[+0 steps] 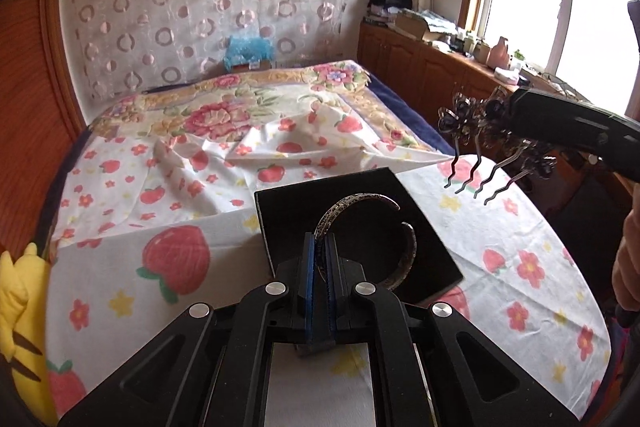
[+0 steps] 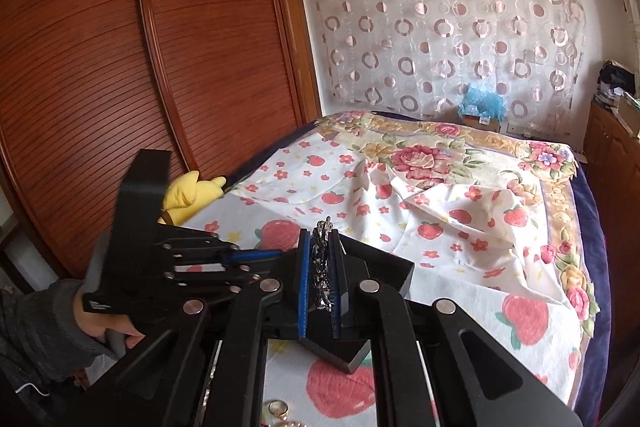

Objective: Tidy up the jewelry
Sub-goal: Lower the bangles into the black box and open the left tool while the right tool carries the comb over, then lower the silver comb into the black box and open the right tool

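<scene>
Cuff bangle (image 1: 366, 239) and hair comb (image 1: 486, 143), both held above black tray (image 1: 432, 263).
Left gripper (image 1: 321, 247) pinches the speckled open bangle; right gripper (image 2: 322, 267) clamps the wavy-pronged comb (prongs visible only from the left wrist view). Strawberry-print sheet (image 1: 160, 195); wooden wardrobe (image 2: 120, 67); gold ring (image 2: 277, 407) in right view.

Under my tools stretches a bed (image 1: 168, 187), covered with a white strawberry-and-flower sheet (image 1: 512, 227). A black square tray (image 1: 288, 211) lies flat on it just ahead of my left tool. Farther ahead spreads a rose-patterned quilt (image 2: 432, 155). A yellow plush toy (image 2: 188, 193) rests at the bed's left edge.
</scene>
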